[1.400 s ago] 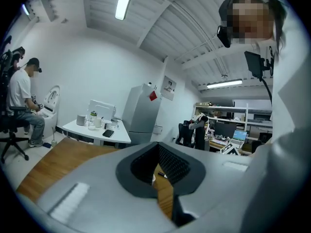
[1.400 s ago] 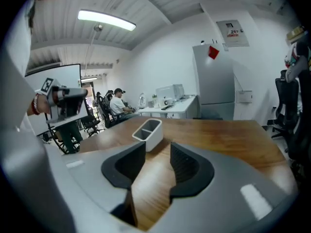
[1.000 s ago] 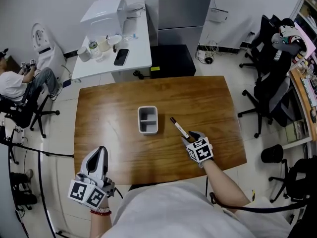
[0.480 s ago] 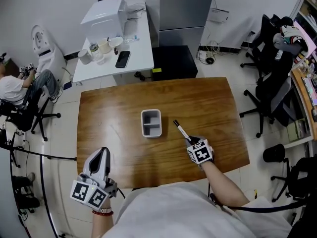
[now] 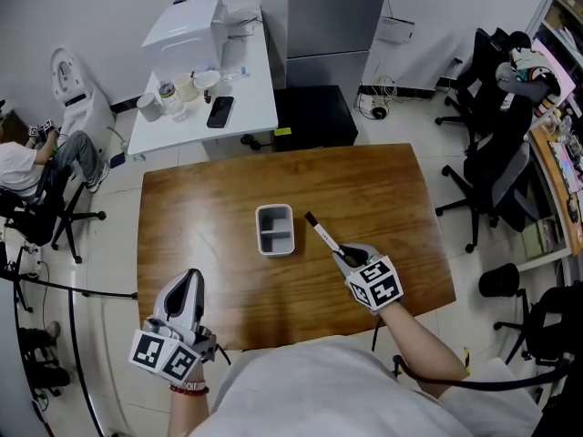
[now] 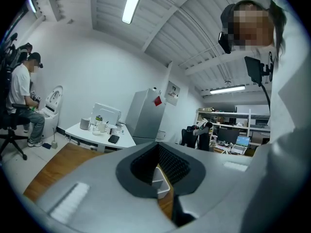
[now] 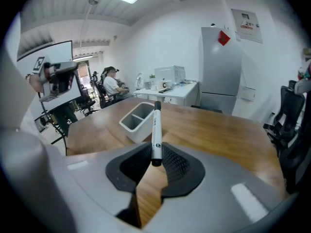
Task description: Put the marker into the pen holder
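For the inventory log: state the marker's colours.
White barrel with black ends; the marker shows best in the right gripper view.

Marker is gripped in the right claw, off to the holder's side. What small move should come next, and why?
Probably lift the right claw slightly and carry it left toward the pen holder. The claw is shut on the marker, which slants toward the holder, but in the head view its far tip stops short of the rim, so it cannot drop in yet.

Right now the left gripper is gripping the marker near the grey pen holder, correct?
No: the right gripper grips the marker near the grey pen holder, as the right gripper view shows. The left gripper holds nothing.
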`<state>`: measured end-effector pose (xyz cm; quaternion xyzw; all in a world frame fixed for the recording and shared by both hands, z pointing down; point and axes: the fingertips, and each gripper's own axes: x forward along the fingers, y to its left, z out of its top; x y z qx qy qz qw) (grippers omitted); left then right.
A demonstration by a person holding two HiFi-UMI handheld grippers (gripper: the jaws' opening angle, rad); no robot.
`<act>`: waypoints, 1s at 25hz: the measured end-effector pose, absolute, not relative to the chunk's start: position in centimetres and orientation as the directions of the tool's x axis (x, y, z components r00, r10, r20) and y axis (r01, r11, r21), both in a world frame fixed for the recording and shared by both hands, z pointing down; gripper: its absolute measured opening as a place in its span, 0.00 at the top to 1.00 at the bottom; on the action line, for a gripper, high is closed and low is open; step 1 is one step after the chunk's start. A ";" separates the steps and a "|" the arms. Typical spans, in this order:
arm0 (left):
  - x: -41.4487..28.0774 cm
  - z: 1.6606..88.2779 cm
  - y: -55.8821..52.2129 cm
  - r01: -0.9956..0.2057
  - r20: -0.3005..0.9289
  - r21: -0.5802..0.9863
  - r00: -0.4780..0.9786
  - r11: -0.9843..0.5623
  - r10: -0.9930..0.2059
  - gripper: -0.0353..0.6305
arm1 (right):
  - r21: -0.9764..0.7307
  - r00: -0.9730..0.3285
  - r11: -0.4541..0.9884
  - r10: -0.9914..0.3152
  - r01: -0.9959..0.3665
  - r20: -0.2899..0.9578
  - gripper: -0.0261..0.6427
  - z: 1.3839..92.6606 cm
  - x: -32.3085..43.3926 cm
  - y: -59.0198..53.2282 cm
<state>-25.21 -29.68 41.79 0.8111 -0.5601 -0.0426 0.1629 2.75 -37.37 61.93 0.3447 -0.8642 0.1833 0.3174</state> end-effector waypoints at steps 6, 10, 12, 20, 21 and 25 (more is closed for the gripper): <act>-26.5 42.1 -29.2 -0.897 0.112 0.323 0.353 -0.302 -0.929 0.96 | -0.138 -0.636 0.809 -0.331 -0.572 0.697 0.87 60.5 -2.1 -35.0; -27.6 42.3 -28.6 -0.901 0.116 0.327 0.337 -0.284 -0.934 0.96 | -0.130 -0.618 0.833 -0.284 -0.537 0.733 0.87 61.3 -3.7 -34.8; -28.0 42.4 -28.3 -0.902 0.117 0.330 0.331 -0.278 -0.936 0.96 | -0.125 -0.598 0.841 -0.262 -0.527 0.757 0.87 61.7 -3.8 -34.7; -29.1 42.9 -28.4 -0.903 0.120 0.341 0.317 -0.260 -0.941 0.96 | -0.082 -0.566 0.852 -0.268 -0.517 0.779 0.87 62.0 -4.8 -35.5; -29.0 43.0 -28.5 -0.902 0.120 0.342 0.319 -0.263 -0.940 0.96 | -0.079 -0.570 0.850 -0.278 -0.521 0.773 0.87 61.9 -5.1 -35.7; -29.0 43.1 -28.9 -0.900 0.117 0.345 0.324 -0.267 -0.939 0.96 | -0.046 -0.584 0.844 -0.329 -0.534 0.742 0.87 61.3 -5.9 -36.8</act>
